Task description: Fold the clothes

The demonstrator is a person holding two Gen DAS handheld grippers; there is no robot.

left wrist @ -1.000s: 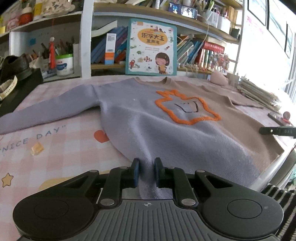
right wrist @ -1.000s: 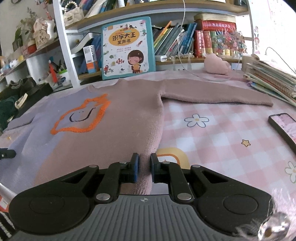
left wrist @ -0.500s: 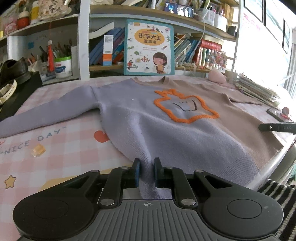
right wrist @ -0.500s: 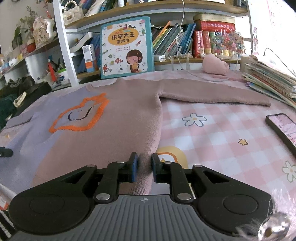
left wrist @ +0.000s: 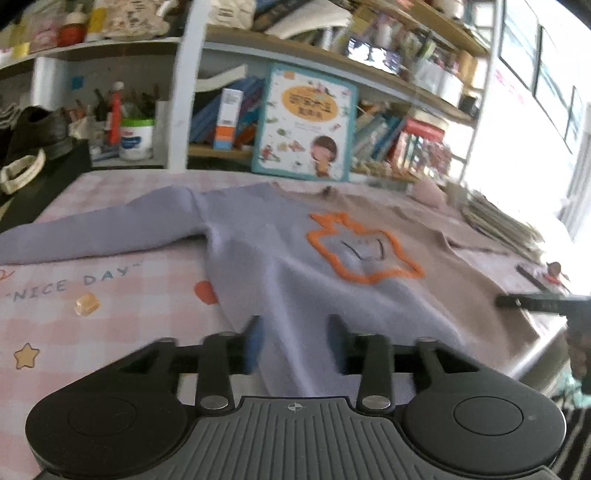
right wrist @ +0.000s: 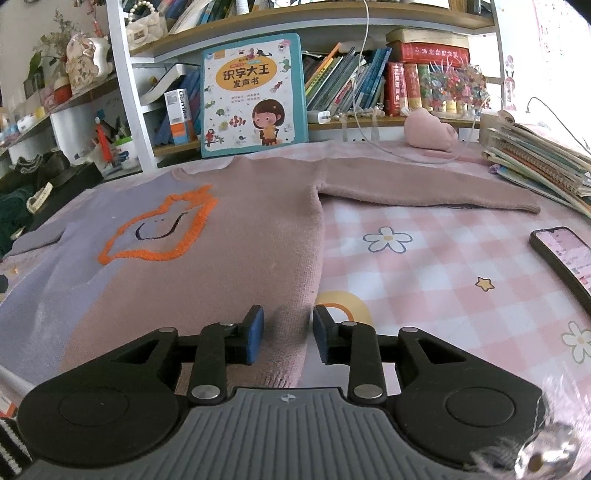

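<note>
Daylight is admitted from 2–3 o'clock in both views; the window (left wrist: pixel 554 92) is blown out to white in the left wrist view. Motion blur is seen across that whole frame, the sweater (left wrist: pixel 295 266) and book (left wrist: pixel 304 122) softened. The right wrist frame is sharp, evenly lit, shadows faint. Fisheye bending is noted along shelf (right wrist: pixel 332 14) edges; corners are vignetted black.

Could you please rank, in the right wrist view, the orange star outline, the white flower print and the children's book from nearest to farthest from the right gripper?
From the right gripper:
1. White flower print, ahead to the right on the tablecloth.
2. Orange star outline, ahead to the left on the sweater.
3. Children's book, upright by the shelf.
</note>
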